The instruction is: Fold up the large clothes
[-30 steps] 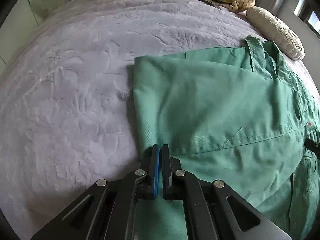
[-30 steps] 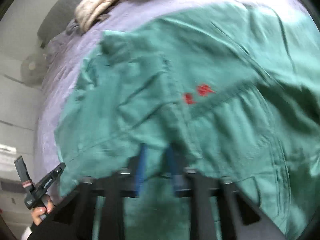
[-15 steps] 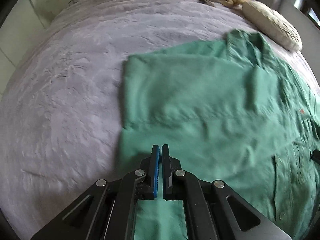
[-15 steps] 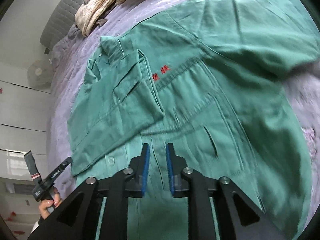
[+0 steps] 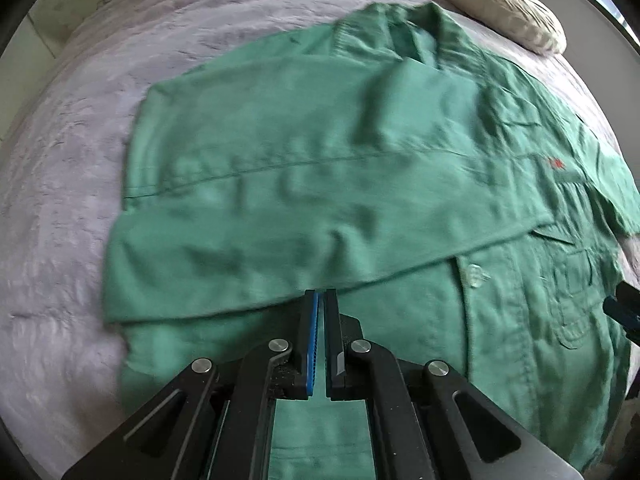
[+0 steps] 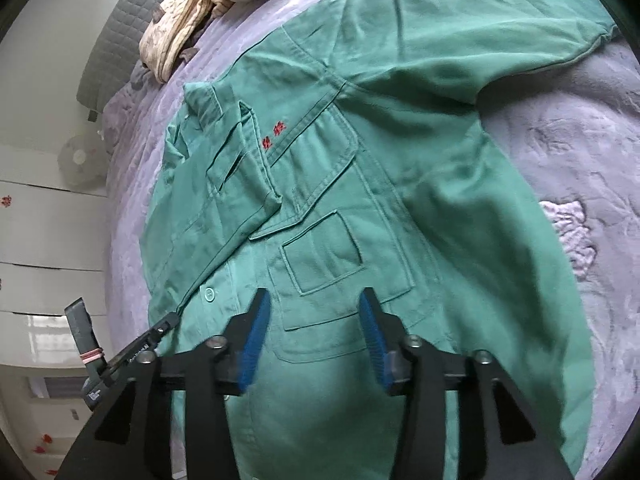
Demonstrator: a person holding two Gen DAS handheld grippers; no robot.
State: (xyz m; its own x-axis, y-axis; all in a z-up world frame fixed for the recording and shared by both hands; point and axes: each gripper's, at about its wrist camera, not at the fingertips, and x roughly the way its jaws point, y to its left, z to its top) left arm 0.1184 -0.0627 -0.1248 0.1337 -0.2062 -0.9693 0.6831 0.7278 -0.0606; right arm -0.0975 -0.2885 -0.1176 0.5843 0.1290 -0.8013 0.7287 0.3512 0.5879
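A large green shirt (image 5: 320, 168) lies front-up on the lavender bedspread (image 5: 60, 200). Its one side and sleeve are folded across the chest. The shirt (image 6: 400, 200) shows red stitching, a chest pocket and the other sleeve spread out flat to the upper right. My left gripper (image 5: 321, 296) hovers shut over the folded sleeve's lower edge, with no cloth seen between the pads. My right gripper (image 6: 314, 300) has its jaws opening above the pocket; nothing is between its blue pads (image 6: 256, 332). In the right wrist view the left gripper (image 6: 170, 320) is at the shirt's left edge.
A cream pillow (image 5: 500, 4) and a beige blanket (image 6: 180, 28) lie at the head of the bed by the grey quilted headboard (image 6: 112, 40). White drawers (image 6: 40, 232) and a small fan (image 6: 80, 156) stand beside the bed.
The right gripper let go of the green cloth and its jaws spread apart. Both grippers drew back, so more of the shirt shows. The left gripper stayed shut.
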